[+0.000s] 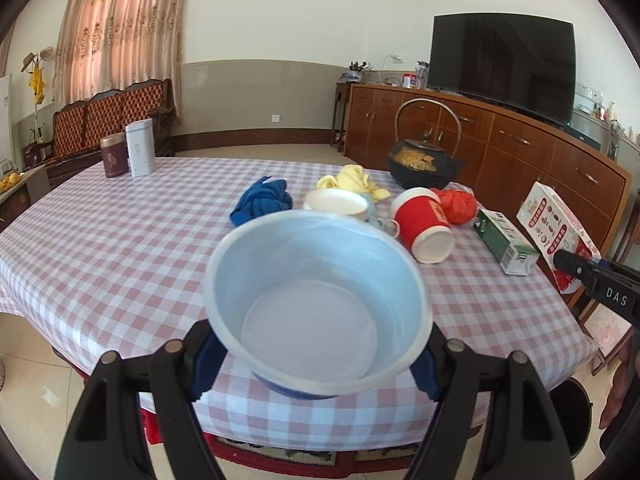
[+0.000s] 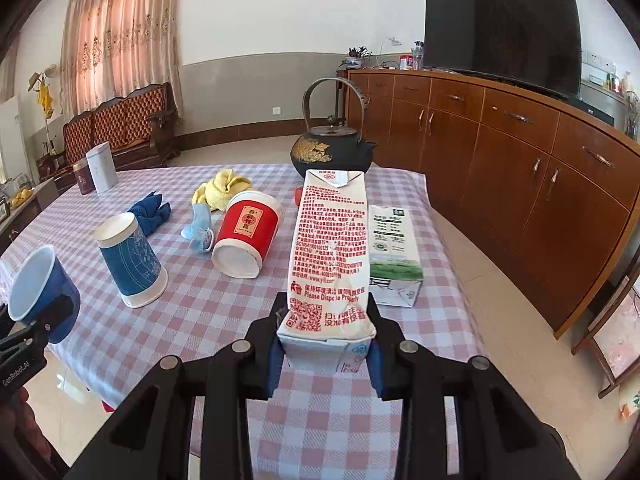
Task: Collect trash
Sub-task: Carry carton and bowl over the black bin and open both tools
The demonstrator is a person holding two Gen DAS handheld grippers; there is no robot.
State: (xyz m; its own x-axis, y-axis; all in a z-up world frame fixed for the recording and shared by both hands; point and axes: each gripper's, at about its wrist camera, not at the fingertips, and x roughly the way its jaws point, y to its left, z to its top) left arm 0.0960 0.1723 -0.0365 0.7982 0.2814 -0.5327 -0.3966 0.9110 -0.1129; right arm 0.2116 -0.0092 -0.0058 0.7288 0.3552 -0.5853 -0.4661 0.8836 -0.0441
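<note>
Gripped between the left gripper's (image 1: 320, 364) fingers, a blue paper cup (image 1: 318, 304) hangs tilted above the near edge of the checked table (image 1: 120, 240). Right gripper (image 2: 326, 354) fingers are clamped on the base of a red-printed milk carton (image 2: 330, 256), lifted off the cloth. On the table lie a green carton (image 2: 394, 252), a tipped red cup (image 2: 246, 234), an upturned blue cup (image 2: 130, 260), and a crumpled face mask (image 2: 200, 228).
</note>
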